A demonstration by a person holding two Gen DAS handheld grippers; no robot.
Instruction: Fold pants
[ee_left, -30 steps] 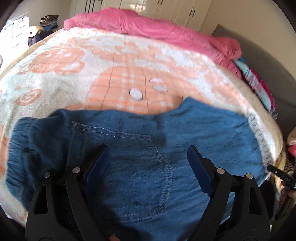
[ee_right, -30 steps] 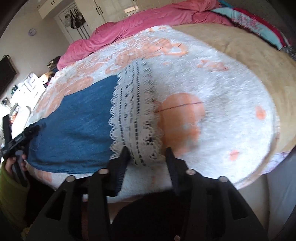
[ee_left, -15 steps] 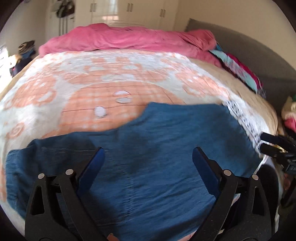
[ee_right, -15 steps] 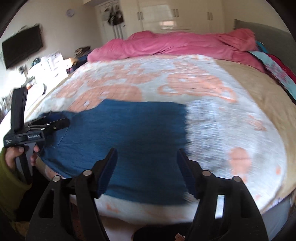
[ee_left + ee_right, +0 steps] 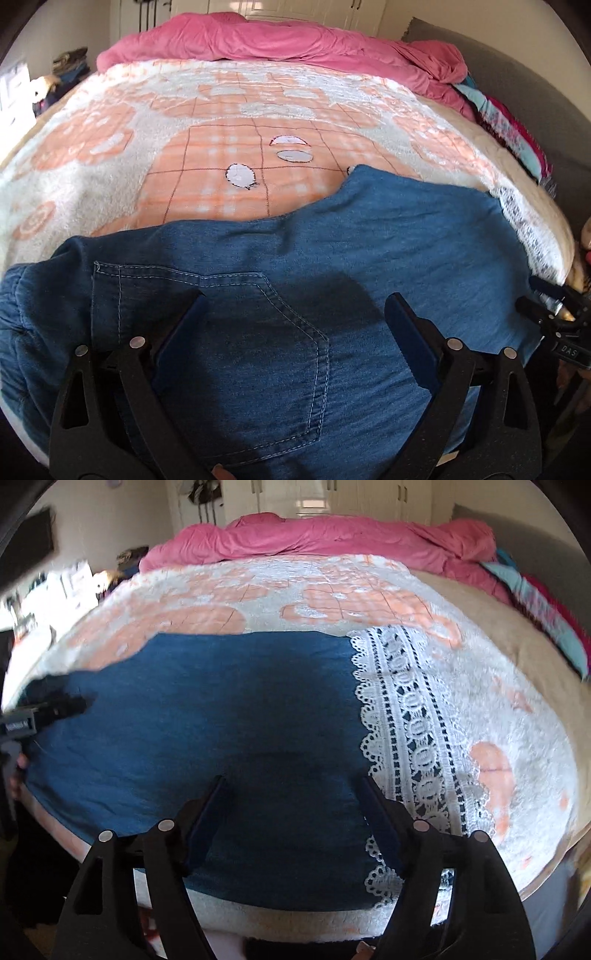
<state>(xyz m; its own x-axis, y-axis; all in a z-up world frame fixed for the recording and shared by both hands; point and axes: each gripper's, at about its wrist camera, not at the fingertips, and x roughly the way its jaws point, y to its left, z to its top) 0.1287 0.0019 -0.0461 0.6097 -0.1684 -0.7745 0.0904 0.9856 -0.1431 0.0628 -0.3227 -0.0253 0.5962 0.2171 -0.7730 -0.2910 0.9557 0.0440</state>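
Left tool (image 5: 291,310) hovers low in frame, fingers apart, over the pants (image 5: 332,258) spread across the bed (image 5: 110,166). Right tool (image 5: 295,790), also spread, hangs above the lace hem (image 5: 406,720): grab both ends evenly, I'd say.

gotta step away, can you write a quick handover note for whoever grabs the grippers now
Left gripper: open, holding nothing, above the back pocket at the waist end.
Right gripper: open, holding nothing, above the leg end beside the lace hem.
Pants: spread along the near edge of the bed blanket; whether the legs are already folded together cannot be told.
Left: grip the ends and fold hem to waist.
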